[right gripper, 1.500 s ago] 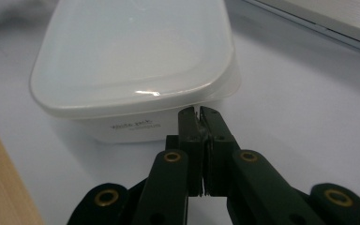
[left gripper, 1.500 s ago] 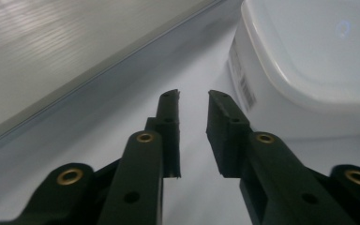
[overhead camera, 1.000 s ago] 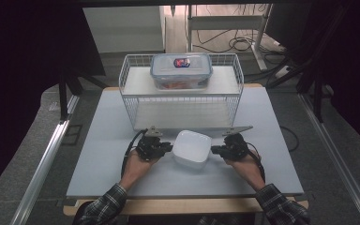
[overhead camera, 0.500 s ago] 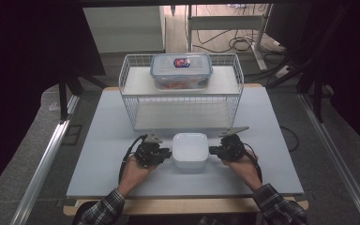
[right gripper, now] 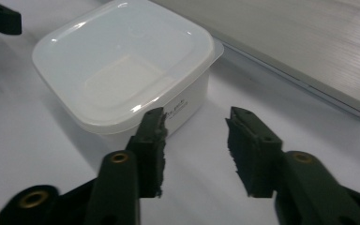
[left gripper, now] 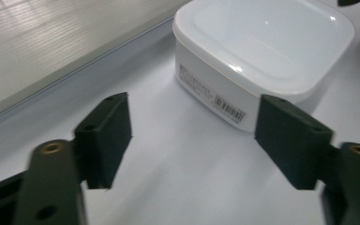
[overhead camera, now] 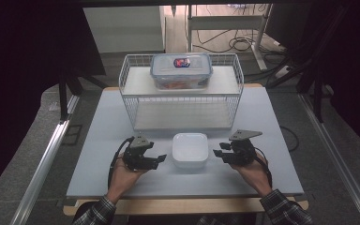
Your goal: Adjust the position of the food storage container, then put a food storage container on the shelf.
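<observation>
A white lidded plastic box (overhead camera: pixel 190 150) rests on the table between both grippers, also seen close up in the left gripper view (left gripper: pixel 262 51) and the right gripper view (right gripper: pixel 122 70). My left gripper (overhead camera: pixel 158 159) sits just left of it, open, its jaws having just been opening with nothing between them (left gripper: pixel 194 136). My right gripper (overhead camera: pixel 218 154) sits just right of the box, open as well, its jaws having just been opening, with bare table between them (right gripper: pixel 194 140). Neither touches the box.
A white wire basket rack (overhead camera: pixel 183 93) stands behind the box, with a clear lidded container (overhead camera: pixel 181 70) of food on its top shelf. The rack's lower shelf board (left gripper: pixel 51 51) runs close beside the box. The table (overhead camera: pixel 98 140) has room at left and right.
Both grippers let go of the white box and drew outward away from it, left one leftward, right one rightward. Their jaws opened. The box stays set down on the table.
</observation>
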`<state>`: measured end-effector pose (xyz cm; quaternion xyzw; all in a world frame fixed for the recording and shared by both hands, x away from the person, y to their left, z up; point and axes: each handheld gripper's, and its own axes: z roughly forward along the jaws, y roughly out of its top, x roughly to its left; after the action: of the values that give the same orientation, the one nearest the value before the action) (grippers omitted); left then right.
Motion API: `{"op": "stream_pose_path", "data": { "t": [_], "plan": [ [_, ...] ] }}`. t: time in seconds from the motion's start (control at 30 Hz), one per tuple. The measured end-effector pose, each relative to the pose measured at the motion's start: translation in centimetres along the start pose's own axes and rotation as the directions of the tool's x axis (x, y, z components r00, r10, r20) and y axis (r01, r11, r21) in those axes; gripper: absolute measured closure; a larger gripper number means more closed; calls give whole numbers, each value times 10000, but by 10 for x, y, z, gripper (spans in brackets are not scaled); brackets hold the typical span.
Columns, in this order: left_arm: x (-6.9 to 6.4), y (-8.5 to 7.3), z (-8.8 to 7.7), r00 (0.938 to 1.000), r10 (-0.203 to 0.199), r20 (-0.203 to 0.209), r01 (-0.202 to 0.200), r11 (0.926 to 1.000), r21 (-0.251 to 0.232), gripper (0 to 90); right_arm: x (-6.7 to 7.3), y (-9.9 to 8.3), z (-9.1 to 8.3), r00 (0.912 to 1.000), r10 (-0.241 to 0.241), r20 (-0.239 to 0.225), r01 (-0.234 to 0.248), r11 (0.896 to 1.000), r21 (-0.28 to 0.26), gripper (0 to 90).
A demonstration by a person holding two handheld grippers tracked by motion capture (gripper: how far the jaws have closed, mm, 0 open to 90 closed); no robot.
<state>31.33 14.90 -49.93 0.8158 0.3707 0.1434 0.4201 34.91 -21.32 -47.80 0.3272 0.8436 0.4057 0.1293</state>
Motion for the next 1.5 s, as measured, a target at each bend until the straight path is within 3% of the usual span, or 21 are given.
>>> {"op": "stream_pose_path", "data": {
  "t": [0.27,0.5,0.67,0.77,0.9,1.03,1.17,1.23,1.5],
  "plan": [
    [1,-8,-9,9990,-324,319,331,9992,-219,167,6,-3,-6,9994,-332,70,333,9994,-104,367],
    [1,-14,-10,9990,-242,365,241,9997,54,105,8,-10,-9,9983,-521,266,522,9986,-60,255],
    [0,-13,-10,9990,-158,425,160,9999,-45,69,5,-11,-8,9991,-401,154,403,9991,-140,201],
    [0,-13,-7,9998,63,199,-62,10000,-54,50,4,-10,-8,9992,-380,99,382,9990,-223,144],
    [0,-12,-6,9998,15,206,-10,9996,-278,51,3,-8,-7,9993,-311,217,321,9984,-475,80],
    [2,-8,-4,9998,-13,201,24,9985,-539,37,3,-5,-5,9992,-354,188,363,9981,-494,55],
    [2,0,0,9995,-25,308,28,10000,-84,43,4,1,-3,9997,-186,-183,179,9990,-406,58],
    [2,3,2,9992,-102,396,106,9999,-91,47,5,4,-2,9993,-55,-369,46,9997,-252,60],
    [3,20,13,9933,-408,1081,411,9992,-4,40,13,17,4,9999,-141,-47,141,9999,-1,24]
  ]
}}
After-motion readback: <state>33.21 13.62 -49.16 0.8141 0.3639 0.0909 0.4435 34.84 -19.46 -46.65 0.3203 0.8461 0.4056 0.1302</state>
